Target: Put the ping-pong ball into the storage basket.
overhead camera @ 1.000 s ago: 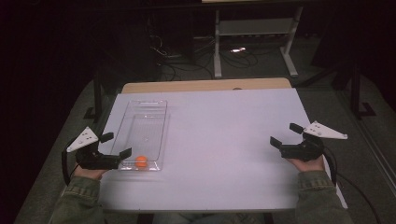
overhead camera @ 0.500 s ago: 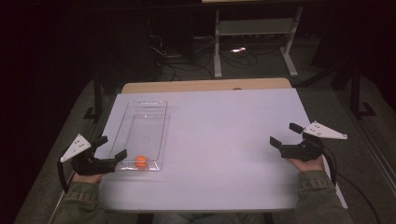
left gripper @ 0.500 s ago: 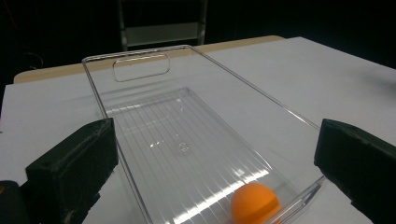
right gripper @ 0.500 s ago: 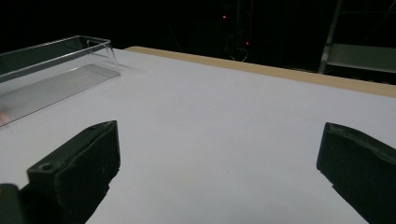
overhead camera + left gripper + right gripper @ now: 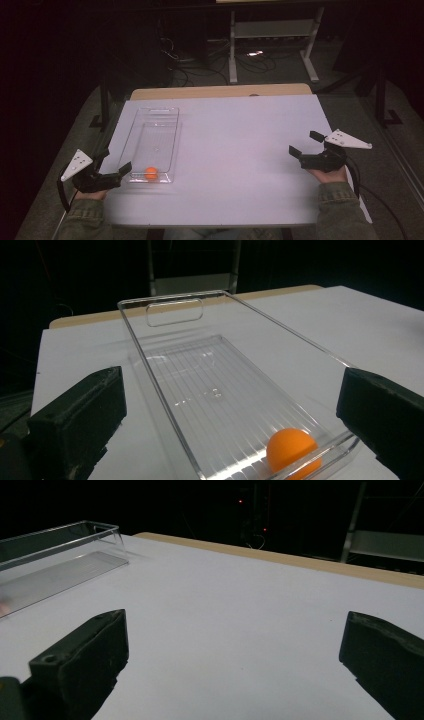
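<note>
One clear tray [image 5: 152, 142] lies lengthwise on the white worktop [image 5: 240, 150] toward 9 o'clock, with one orange ball [image 5: 150, 173] inside at its near end. Two tongs are in view: the left tongs [image 5: 116, 161] at 8 o'clock stand apart just beside the tray's near end, touching nothing. The right tongs [image 5: 304, 142] at 3 o'clock, well apart from the tray, also stand apart and hold nothing.

Not seeing any words, numbers, labels or signs to read. Nothing written showing on the clear tray [image 5: 152, 140], on the orange ball [image 5: 151, 173] lying inside it, or on the white table [image 5: 240, 150] under it.
</note>
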